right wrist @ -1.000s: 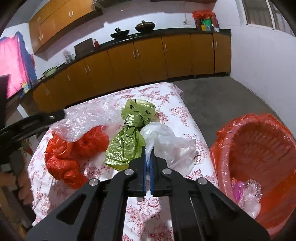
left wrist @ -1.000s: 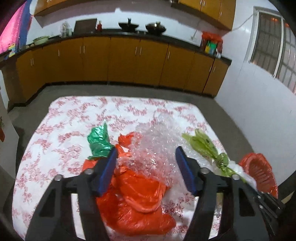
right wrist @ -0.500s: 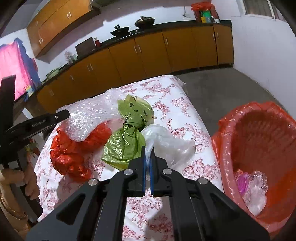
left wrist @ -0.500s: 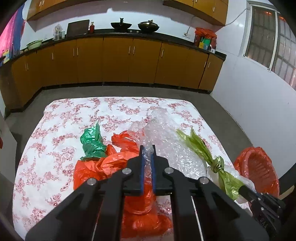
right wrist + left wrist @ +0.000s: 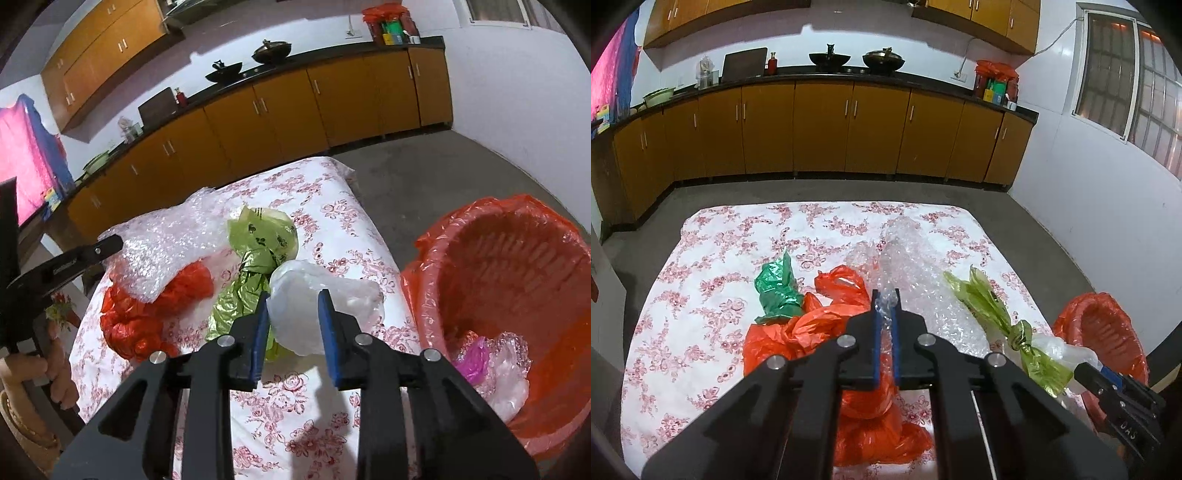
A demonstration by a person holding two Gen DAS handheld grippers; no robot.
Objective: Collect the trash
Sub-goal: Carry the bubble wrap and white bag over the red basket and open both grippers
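Observation:
My left gripper is shut on a sheet of clear bubble wrap and holds it over orange plastic bags on the floral table. A dark green bag lies to the left and a light green bag to the right. My right gripper is open, its fingers on either side of a white plastic bag beside the light green bag. The bubble wrap and orange bags also show in the right wrist view.
An orange-lined bin with some pink and clear plastic in it stands on the floor off the table's right edge; it also shows in the left wrist view. Brown kitchen cabinets run along the far wall.
My left gripper closed on the bubble wrap and lifted it slightly. My right gripper was shut and has opened around the white bag.

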